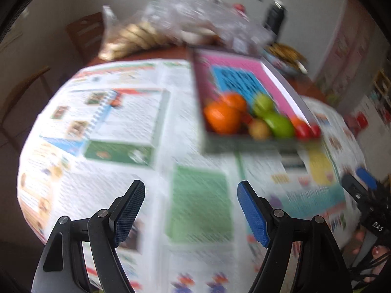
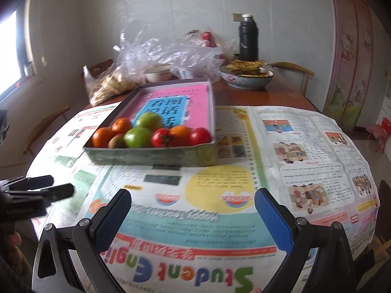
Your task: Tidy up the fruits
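Shallow box tray [image 2: 151, 157], grey-green walls, pink-and-blue printed sheet lining the floor. Set on the newspaper [image 2: 220, 207] spread across the table, near its middle — probably so juice and dirt stay off the wood.

Contents, all gathered at the near wall of the tray, far end bare:
- Oranges [image 2: 101, 137], three by the count from the right wrist view; two at the left, one between the tomatoes.
- Green apples [image 2: 138, 136], two, touching, one behind the other.
- Tomatoes [image 2: 161, 140], two, at the right end of the row.
- Small brownish fruit [image 2: 116, 141], perhaps a kiwi; too blurred to name surely.
Packed close against one wall, each touching a neighbour, likely so nothing rolls. No fruit lying loose on the paper. Fits either a sorted tray or a mixed heap awaiting sorting by kind.

Left gripper [image 1: 190, 210]: blue pads spread wide, nothing between, hovering above the paper short of the tray; view smeared by motion.
Right gripper [image 2: 193, 219]: pads likewise wide apart and empty, low over the near edge of the paper, aimed at the tray.

Background, well apart from the tray: clear plastic bags [image 2: 171, 53], white bowl [image 2: 158, 72], dish of flatbreads [image 2: 246, 75], dark flask [image 2: 248, 36].
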A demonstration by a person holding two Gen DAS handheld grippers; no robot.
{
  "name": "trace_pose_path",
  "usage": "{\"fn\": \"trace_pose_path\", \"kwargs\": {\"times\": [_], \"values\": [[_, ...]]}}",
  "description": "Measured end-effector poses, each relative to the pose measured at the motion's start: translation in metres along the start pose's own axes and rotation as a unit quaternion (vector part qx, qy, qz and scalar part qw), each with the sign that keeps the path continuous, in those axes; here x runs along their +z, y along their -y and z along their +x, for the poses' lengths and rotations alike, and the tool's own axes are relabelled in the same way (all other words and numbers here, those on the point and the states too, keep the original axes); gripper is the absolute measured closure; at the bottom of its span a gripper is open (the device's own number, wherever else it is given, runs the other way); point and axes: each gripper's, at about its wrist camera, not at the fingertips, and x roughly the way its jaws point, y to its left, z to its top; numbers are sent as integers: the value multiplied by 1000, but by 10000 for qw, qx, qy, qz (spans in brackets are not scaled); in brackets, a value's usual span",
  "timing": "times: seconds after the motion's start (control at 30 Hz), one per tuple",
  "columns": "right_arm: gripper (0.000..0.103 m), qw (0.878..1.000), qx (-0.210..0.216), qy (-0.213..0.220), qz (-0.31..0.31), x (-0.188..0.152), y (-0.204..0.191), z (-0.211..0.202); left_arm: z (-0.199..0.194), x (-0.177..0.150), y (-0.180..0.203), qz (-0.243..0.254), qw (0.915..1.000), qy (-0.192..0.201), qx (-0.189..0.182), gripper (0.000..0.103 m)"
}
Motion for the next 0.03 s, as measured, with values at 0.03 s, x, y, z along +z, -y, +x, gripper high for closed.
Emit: {"fn": "trace_pose_path", "kwargs": {"times": [0.03], "values": [[1,10000,-46,-12,70,4,7,2,1,9,-10,-107,9999,60,91,24]]}}
